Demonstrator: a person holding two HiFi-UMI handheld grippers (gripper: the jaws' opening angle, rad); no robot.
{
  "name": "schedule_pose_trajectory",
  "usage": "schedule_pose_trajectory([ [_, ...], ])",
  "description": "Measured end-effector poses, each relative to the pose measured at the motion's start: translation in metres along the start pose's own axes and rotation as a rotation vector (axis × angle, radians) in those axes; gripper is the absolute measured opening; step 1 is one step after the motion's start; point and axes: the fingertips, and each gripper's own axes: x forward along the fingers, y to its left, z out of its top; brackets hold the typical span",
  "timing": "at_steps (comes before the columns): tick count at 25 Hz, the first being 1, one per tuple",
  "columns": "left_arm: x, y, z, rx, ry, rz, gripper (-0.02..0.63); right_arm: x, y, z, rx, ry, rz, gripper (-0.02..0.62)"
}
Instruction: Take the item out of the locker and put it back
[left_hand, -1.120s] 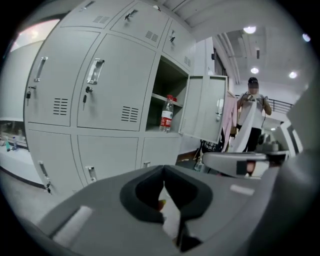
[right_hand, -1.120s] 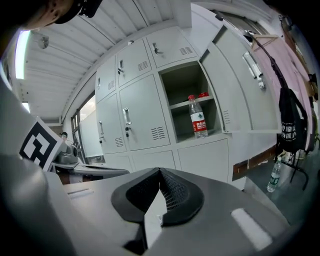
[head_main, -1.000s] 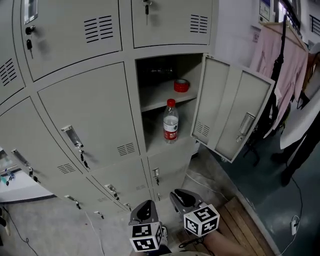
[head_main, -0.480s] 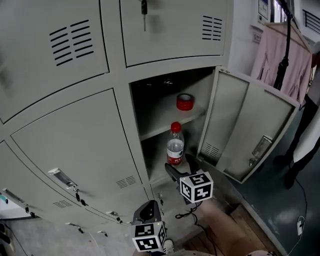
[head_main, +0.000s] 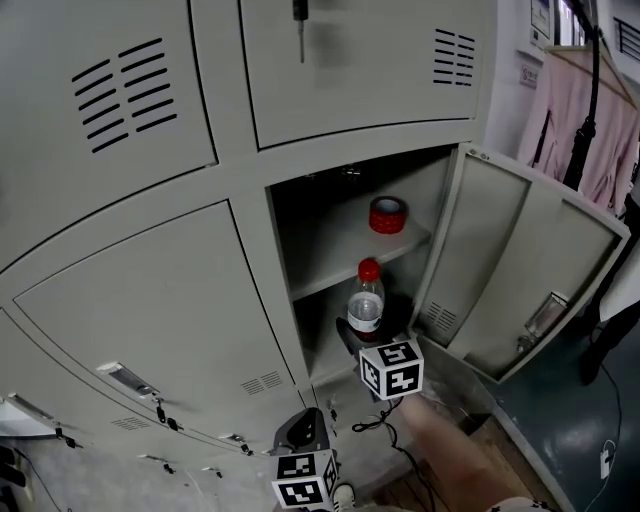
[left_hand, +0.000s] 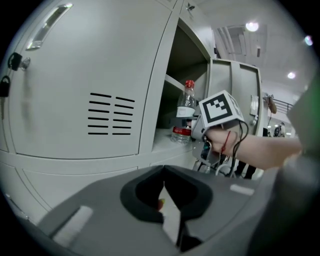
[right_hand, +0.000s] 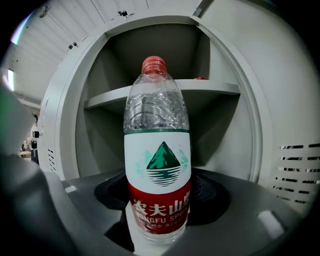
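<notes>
While my left gripper (head_main: 303, 428) hangs low with jaws shut on nothing, my right gripper (head_main: 372, 338) reaches into the open locker (head_main: 330, 232), its spread jaws having just been closing around the upright bottle (head_main: 366, 300) on the locker floor.

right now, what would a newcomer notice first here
A red-capped water bottle stands in the lower compartment of the open locker, dead centre in the right gripper view. The right tool straddles it, its jaws having just been closing, not yet pressing. A red tape roll sits on the shelf above.
</notes>
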Motion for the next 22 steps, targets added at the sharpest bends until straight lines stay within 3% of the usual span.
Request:
schedule_pose_trajectory([
  [6,-0.006,-0.007,0.0,0.005,-0.006,-0.007,0.008,-0.025,0.006,-0.002,0.009,-0.006,0.001,0.304],
  [12,-0.023,-0.026,0.003,0.027,-0.043,-0.036,0.008,-0.096,0.022,-0.006,0.011,-0.005,0.009,0.303],
  [22,-0.055,-0.055,-0.005,0.028,-0.07,-0.083,0.008,-0.21,0.053,-0.052,0.079,0.047,-0.005,0.304],
])
